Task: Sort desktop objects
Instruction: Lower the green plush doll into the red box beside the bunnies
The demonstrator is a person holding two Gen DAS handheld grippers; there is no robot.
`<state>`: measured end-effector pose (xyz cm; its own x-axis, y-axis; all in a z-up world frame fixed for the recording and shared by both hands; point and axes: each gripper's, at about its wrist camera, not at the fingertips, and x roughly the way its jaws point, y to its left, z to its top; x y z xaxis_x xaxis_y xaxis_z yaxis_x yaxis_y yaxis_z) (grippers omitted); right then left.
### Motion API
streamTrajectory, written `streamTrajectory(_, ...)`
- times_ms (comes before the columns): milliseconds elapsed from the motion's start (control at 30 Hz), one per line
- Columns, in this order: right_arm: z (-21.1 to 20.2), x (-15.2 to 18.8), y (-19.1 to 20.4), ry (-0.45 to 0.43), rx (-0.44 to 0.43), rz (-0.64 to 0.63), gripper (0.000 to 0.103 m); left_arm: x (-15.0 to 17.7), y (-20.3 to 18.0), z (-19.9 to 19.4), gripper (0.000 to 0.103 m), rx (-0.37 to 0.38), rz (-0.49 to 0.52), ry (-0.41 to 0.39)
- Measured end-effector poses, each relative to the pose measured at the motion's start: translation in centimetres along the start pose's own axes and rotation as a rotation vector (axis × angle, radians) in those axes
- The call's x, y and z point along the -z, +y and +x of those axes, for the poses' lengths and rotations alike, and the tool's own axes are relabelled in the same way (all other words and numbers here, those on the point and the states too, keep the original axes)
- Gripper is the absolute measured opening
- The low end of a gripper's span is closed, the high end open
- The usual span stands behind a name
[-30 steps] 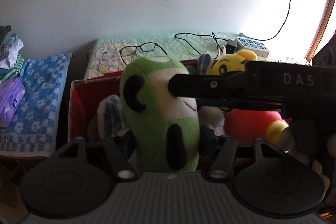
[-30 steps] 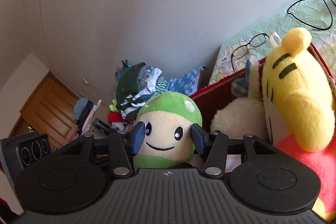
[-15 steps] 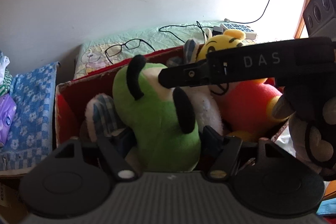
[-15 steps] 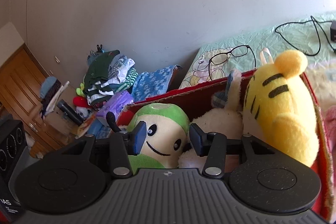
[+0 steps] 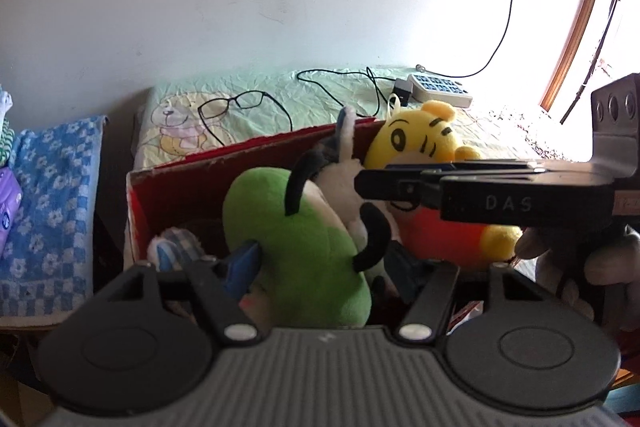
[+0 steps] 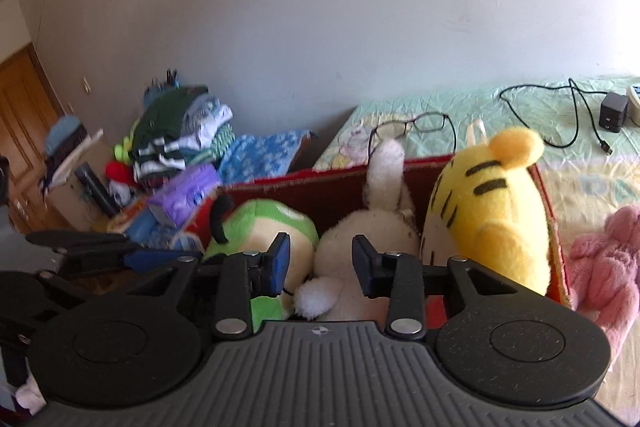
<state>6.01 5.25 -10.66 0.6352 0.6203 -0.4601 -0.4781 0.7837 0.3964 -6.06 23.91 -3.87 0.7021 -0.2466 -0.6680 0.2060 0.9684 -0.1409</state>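
Two claws are working one red cardboard box (image 5: 176, 171), and I am reading it left to right. A second ago I was holding the green plush (image 5: 280, 227) upright above the rim with both claws. Now it is lying tipped over inside the box at its left end, so that toy is as good as sorted.

My left claw (image 5: 324, 255) is closing with the green plush between its pads, and the blue left pad is pressing into the fuzzy flank. I am judging that a light clamp rather than a release.

My right claw (image 6: 320, 263) is no longer framing the plush's face. Its pads are standing apart and closing in front of the white plush (image 6: 360, 235) without pressing on anything I can see.

Everything here is soft, rounded pile. The green toy is bean-shaped with thin black felt arms, and the white one is woolly with a pompom tail. The yellow striped plush (image 6: 492, 211) is filling the right end. A pink plush (image 6: 600, 267) is lying outside the box's right wall.
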Motion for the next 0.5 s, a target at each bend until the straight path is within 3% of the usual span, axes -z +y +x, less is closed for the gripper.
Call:
streamTrajectory(167,0.8,-0.3,0.9,0.017,-0.045,0.007,0.034,0.0,-0.6,0.6,0.071,0.014,0.045,0.013)
streamTrajectory(367,3.5,-0.3,1.4,0.114,-0.088,0.018,0.015,0.8,-0.3,0.8,0.074,0.033,0.012,0.038)
streamTrajectory(500,4.8,-0.2,2.3,0.14,-0.088,-0.071,0.011,1.4,-0.5,1.5,0.076,0.049,-0.002,0.055)
